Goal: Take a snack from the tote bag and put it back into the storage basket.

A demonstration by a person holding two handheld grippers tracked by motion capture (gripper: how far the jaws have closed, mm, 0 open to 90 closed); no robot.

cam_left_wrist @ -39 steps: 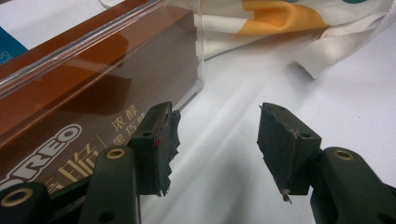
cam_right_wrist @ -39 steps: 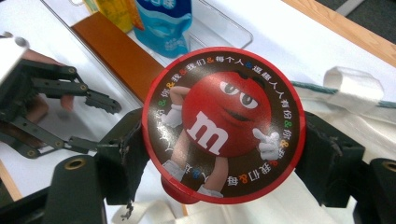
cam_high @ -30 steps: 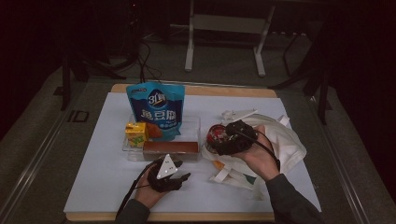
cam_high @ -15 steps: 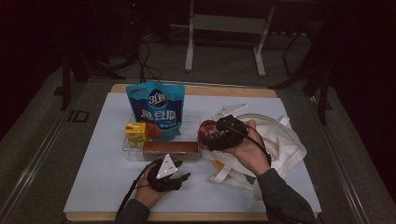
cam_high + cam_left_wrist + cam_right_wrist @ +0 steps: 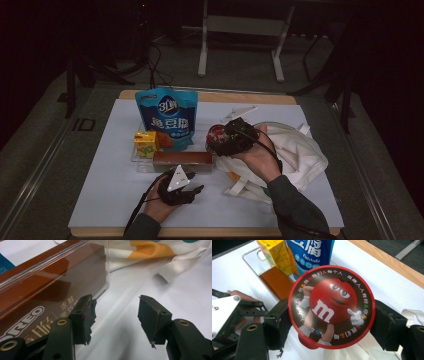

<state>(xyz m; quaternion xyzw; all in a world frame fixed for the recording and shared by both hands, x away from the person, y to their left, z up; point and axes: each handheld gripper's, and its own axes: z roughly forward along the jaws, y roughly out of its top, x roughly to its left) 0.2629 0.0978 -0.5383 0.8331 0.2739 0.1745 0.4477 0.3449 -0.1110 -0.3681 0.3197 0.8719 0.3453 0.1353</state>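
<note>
while the right gripper (image 5: 332, 332) clamps the round red m&m's tub (image 5: 331, 305) above the white bag (image 5: 292, 150), the left gripper (image 5: 115, 320) rests with jaws apart beside the brown oreo box (image 5: 50, 287).

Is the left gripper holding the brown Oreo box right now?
No: in the left gripper view the left gripper stands open over bare table, with the Oreo box beside one of its fingers, not between them.

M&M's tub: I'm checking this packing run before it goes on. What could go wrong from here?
The right gripper holds the round M&M's tub only by its sides, so it might slip or twist. The clear tray already holds a juice box, blue pouch and Oreo box, so fitting the tub in could knock one over.
</note>
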